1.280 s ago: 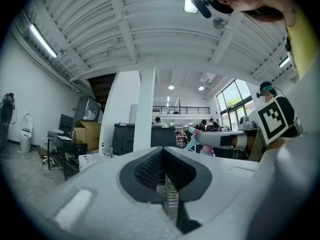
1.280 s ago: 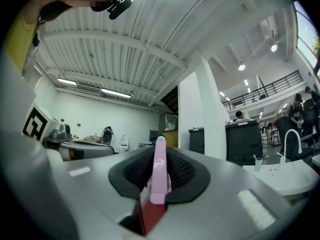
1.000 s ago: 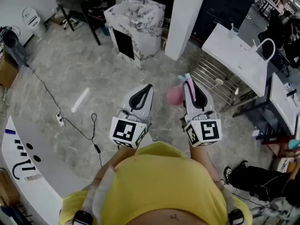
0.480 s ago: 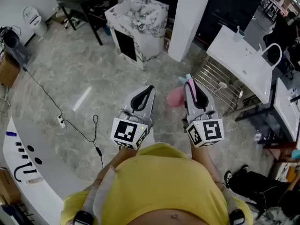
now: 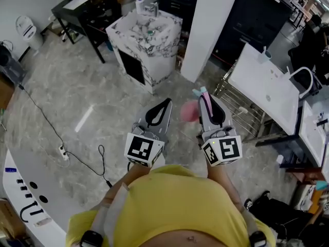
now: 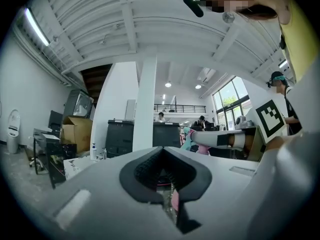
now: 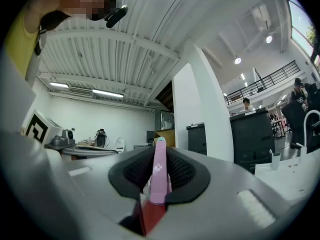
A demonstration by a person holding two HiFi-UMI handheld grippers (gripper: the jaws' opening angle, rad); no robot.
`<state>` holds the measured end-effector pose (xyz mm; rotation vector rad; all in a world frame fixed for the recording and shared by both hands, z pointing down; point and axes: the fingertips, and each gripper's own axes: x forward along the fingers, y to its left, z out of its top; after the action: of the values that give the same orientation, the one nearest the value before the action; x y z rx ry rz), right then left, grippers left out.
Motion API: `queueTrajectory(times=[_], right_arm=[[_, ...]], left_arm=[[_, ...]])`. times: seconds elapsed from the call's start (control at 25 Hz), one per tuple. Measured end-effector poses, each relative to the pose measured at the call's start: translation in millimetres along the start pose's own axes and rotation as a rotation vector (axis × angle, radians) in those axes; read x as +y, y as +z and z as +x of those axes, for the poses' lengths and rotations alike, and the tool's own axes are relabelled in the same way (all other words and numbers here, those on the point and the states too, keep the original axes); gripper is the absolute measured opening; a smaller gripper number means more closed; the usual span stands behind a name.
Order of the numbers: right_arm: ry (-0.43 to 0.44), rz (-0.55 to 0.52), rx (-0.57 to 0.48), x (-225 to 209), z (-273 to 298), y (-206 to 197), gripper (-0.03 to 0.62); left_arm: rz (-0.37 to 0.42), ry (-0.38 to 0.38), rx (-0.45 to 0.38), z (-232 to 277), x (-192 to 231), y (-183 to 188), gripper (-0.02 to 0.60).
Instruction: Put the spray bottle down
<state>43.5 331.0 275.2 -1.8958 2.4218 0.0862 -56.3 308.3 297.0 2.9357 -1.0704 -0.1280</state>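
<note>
Both grippers point level over the floor ahead of the person in a yellow shirt. My right gripper (image 5: 204, 93) is shut on the pink spray bottle (image 5: 189, 111): the pads clamp a flat pink part with a teal tip (image 7: 159, 171), and the round pink body hangs to the gripper's left, above the floor. In the left gripper view the bottle (image 6: 199, 146) shows beside the right gripper's marker cube. My left gripper (image 5: 165, 102) is shut, its black pads (image 6: 150, 166) meeting at the tip with nothing between them.
Ahead stands a marble-patterned cabinet (image 5: 146, 32) with bottles on top, and a white pillar (image 5: 213, 24) to its right. A white table (image 5: 267, 86) and a metal rack (image 5: 241, 107) lie to the right. A cable (image 5: 77, 153) runs across the grey floor; a white counter (image 5: 20, 199) curves at lower left.
The person has walked forward: the cabinet, pillar and white table have come nearer in the head view. Both grippers keep their pose, and the bottle stays held.
</note>
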Motion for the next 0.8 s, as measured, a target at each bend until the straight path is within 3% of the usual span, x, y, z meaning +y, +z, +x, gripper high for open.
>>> queueTrajectory(times=[0.36,0.8], right_arm=[[-0.035,0.006,0.028,-31,137,-22,0.065],[-0.060,0.004,0.046,-52,216,-43,0.066]], left_arm=[[-0.006,-0.053,0.029,93,106,-12,0.005],[-0.025,-0.117,0.030,151,162,-22,0.005]])
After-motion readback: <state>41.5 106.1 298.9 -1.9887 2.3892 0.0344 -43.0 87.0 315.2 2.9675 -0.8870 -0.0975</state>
